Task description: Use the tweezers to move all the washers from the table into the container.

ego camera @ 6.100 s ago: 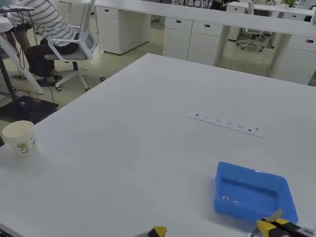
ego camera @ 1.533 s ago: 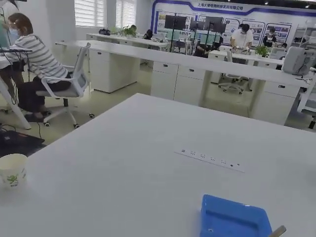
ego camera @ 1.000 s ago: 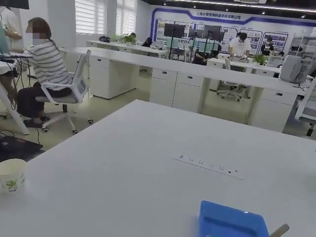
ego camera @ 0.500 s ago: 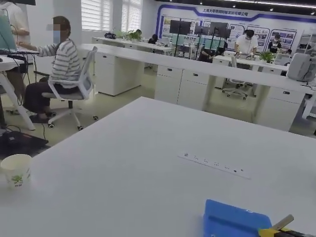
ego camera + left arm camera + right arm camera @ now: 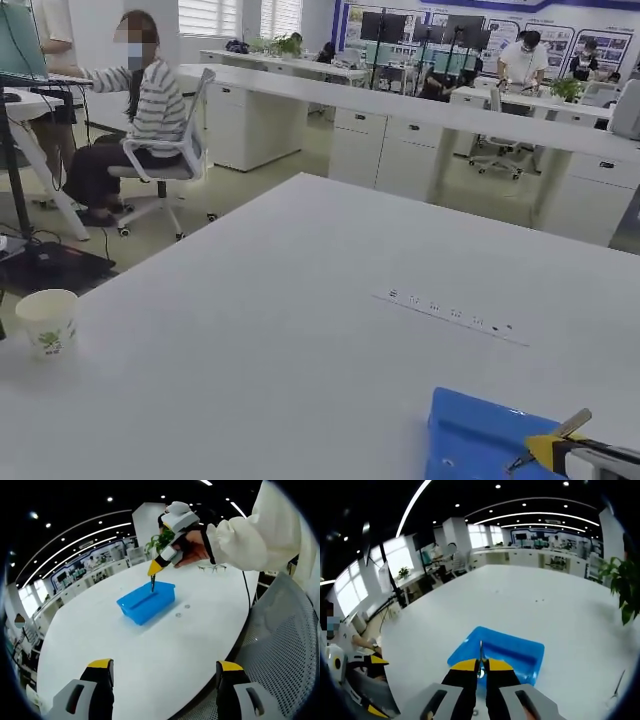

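Blue container (image 5: 145,602): stands open-topped on the white table (image 5: 100,640).
Washers (image 5: 178,614): two small ones lie on the table just beside the container (outside it).
Right gripper (image 5: 480,666): jaws pinched tight on the tweezers (image 5: 480,652).
Tweezers' tips: pointing down over the container's inside; whether they touch its floor, I cannot tell.
Left gripper (image 5: 164,666): jaws spread wide with nothing between them, low near the table's edge.
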The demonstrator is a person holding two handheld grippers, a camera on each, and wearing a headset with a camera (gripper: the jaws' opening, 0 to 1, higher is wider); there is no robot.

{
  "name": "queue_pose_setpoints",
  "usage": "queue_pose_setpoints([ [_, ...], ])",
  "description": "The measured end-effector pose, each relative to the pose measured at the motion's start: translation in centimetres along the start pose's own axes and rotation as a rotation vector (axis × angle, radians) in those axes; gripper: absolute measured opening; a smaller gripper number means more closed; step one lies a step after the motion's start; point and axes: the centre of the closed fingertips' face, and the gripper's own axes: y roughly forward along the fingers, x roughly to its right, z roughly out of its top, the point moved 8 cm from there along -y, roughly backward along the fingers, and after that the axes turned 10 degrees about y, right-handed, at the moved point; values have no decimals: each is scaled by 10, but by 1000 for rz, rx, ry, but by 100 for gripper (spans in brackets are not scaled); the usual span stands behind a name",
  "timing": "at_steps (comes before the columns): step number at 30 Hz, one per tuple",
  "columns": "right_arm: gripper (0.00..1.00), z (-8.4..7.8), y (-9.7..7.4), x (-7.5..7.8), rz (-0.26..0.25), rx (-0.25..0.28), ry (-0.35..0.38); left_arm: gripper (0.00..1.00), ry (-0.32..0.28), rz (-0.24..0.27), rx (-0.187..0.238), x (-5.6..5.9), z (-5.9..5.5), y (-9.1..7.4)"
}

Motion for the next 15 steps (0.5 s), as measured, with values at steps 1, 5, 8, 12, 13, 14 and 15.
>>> queue_pose_setpoints([
  [1, 1, 0, 3, 1, 0, -1, 2, 86, 2, -1, 0, 0, 0, 0],
  [5, 2, -3, 13, 4, -9, -18, 12, 86, 3, -7, -3, 1, 0, 0],
  [8, 2, -8, 19, 6, -21, -35, 3, 86, 5, -7, -7, 1, -1, 0],
  [12, 2, -14, 27, 9, -29, -64, -11, 86, -4, -5, -8, 1, -1, 0],
  [13, 2, -14, 28, 10, -30, -68, -9, 86, -4, -6, -9, 1, -1, 0],
  [14, 2, -16, 30, 11, -30, -74, -8, 86, -3, -8, -12, 1, -1, 0],
  [15, 2, -17, 31, 11, -31, -78, -8, 86, -3, -9, -15, 1, -2, 0],
])
